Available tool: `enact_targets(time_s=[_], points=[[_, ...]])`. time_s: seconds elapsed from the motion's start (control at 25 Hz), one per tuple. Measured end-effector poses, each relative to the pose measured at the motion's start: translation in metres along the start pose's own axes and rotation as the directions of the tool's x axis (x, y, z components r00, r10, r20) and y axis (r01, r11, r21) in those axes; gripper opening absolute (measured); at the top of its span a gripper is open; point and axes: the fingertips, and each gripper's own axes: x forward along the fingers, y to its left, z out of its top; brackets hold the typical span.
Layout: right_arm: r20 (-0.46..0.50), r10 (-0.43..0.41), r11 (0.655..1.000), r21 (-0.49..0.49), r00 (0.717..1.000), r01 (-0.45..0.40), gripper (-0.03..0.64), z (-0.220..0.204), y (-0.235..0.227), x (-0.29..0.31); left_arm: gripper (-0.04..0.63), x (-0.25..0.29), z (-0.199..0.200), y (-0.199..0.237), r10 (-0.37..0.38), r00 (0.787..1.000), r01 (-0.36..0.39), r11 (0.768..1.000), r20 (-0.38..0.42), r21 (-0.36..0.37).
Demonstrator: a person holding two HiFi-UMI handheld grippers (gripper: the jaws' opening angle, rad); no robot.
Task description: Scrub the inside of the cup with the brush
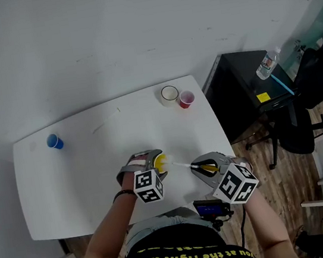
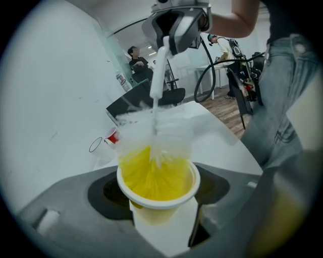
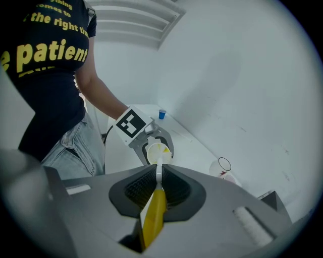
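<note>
My left gripper (image 1: 158,167) is shut on a yellow cup (image 2: 157,187) with a white rim, held upright above the white table (image 1: 84,173) near its front edge. The right gripper (image 1: 198,168) is shut on the yellow handle of a bottle brush (image 3: 154,211). Its white stem runs left to the cup (image 1: 161,162). In the left gripper view the white bristles (image 2: 156,136) fill the cup's mouth and reach down inside it. From the right gripper view the brush head sits in the cup (image 3: 157,151) held by the left gripper (image 3: 151,146).
At the table's far right stand a clear cup (image 1: 170,95) and a red cup (image 1: 186,99); a blue cup (image 1: 54,141) stands at the far left. A black cabinet (image 1: 246,91) with a water bottle (image 1: 266,66) and office chairs lie to the right of the table.
</note>
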Motion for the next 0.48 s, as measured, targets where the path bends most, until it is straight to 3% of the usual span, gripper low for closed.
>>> enact_targets(time_s=[0.2, 0.48], points=[[0.019, -0.005, 0.999, 0.04, 1.0, 0.004, 0.038, -0.001, -0.003, 0.004, 0.341, 0.0, 0.0, 0.002, 0.015, 1.0, -0.014, 1.0, -0.011, 0.01], [0.028, -0.015, 1.0, 0.025, 0.999, 0.014, 0.038, 0.002, -0.004, -0.006, 0.341, 0.0, -0.014, 0.01, 0.016, 1.0, -0.017, 1.0, -0.022, -0.018]])
